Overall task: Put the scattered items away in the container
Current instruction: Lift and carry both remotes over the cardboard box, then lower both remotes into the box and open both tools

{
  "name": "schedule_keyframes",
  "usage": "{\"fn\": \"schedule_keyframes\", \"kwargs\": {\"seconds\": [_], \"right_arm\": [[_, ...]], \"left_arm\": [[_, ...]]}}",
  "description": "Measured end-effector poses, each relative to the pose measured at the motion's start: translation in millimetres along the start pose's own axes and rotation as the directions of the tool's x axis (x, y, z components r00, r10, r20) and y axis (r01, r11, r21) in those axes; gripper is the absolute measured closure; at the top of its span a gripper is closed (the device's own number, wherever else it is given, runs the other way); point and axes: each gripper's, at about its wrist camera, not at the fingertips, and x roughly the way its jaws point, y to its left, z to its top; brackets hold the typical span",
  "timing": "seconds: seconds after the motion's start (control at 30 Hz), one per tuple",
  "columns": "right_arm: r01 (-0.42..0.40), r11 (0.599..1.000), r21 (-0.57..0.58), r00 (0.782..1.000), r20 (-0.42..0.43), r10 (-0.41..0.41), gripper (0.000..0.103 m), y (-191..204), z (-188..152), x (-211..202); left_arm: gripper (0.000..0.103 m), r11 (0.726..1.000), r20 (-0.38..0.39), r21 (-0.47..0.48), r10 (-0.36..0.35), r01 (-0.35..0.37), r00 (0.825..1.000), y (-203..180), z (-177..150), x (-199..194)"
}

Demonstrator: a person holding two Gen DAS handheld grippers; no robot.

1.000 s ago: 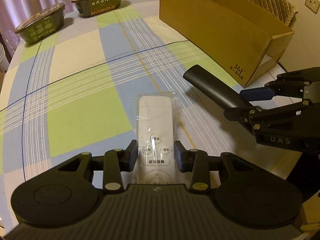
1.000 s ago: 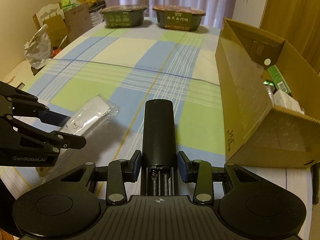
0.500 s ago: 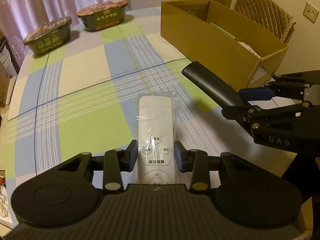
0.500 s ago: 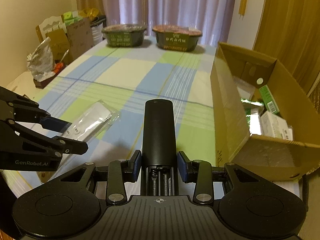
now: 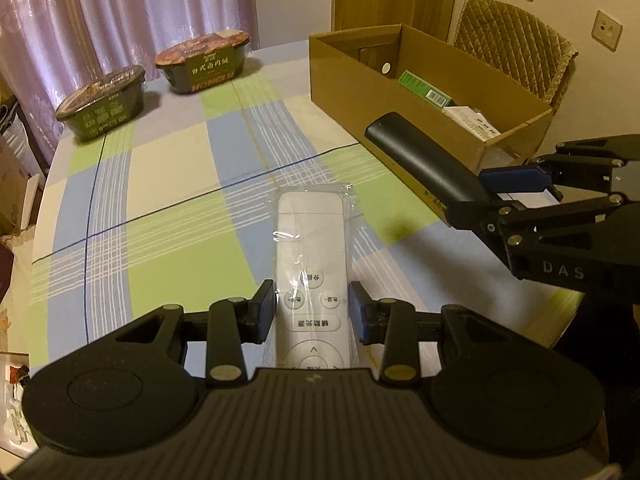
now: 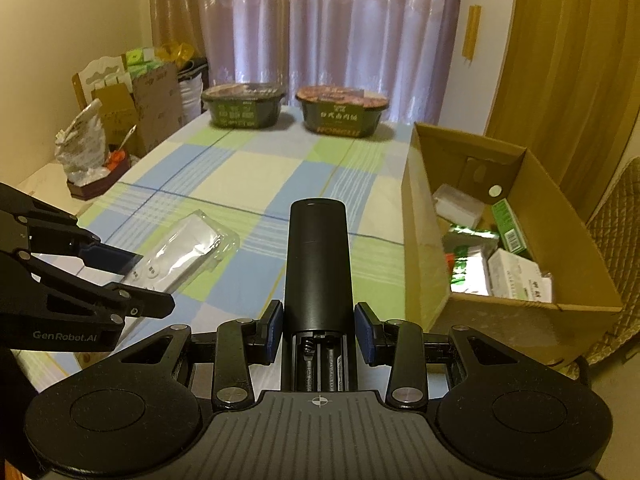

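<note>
Contents of open brown cardboard box (image 6: 516,312): green packets, white cartons, clear wrapped item. Left gripper (image 5: 313,307) clamps white plastic-wrapped remote control (image 5: 310,256); right gripper (image 6: 319,327) clamps black remote control (image 6: 318,264), battery bay exposed. Both remotes are above the checked tablecloth (image 6: 248,168), outside the box.

I saw dim, warm, yellowish room light in both views. The curtain (image 6: 340,28) glowed faintly from behind. Glare streaked the plastic wrap (image 5: 312,236). Soft shadows lay on the tablecloth (image 5: 180,184). Fisheye distortion bent the edges, and the corners were vignetted black.
</note>
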Motion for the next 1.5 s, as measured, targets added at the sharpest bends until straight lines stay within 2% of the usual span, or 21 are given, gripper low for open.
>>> {"fn": "schedule_keyframes", "kwargs": {"seconds": [0.37,0.73,1.13,1.5], "right_arm": [[0.045,0.999,0.030,0.997,0.060,-0.046,0.063,-24.8,5.8,-27.9],[0.121,0.989,0.087,0.985,0.116,-0.130,0.063,-78.3,22.8,-52.2],[0.162,0.976,0.143,0.971,0.151,-0.184,0.063,-148.8,61.0,-39.9],[0.169,0.974,0.148,0.971,0.145,-0.191,0.063,-184.3,72.9,-16.0]], "left_arm": [[0.070,0.999,0.040,0.037,-0.023,0.021,0.999,-20.6,18.7,-10.4],[0.070,0.992,0.106,0.056,-0.119,0.114,0.987,-62.4,74.8,-6.6],[0.070,0.984,0.155,0.057,-0.176,0.169,0.972,-88.2,149.6,23.7],[0.070,0.979,0.146,0.017,-0.206,0.205,0.968,-103.7,182.7,61.7]]}}
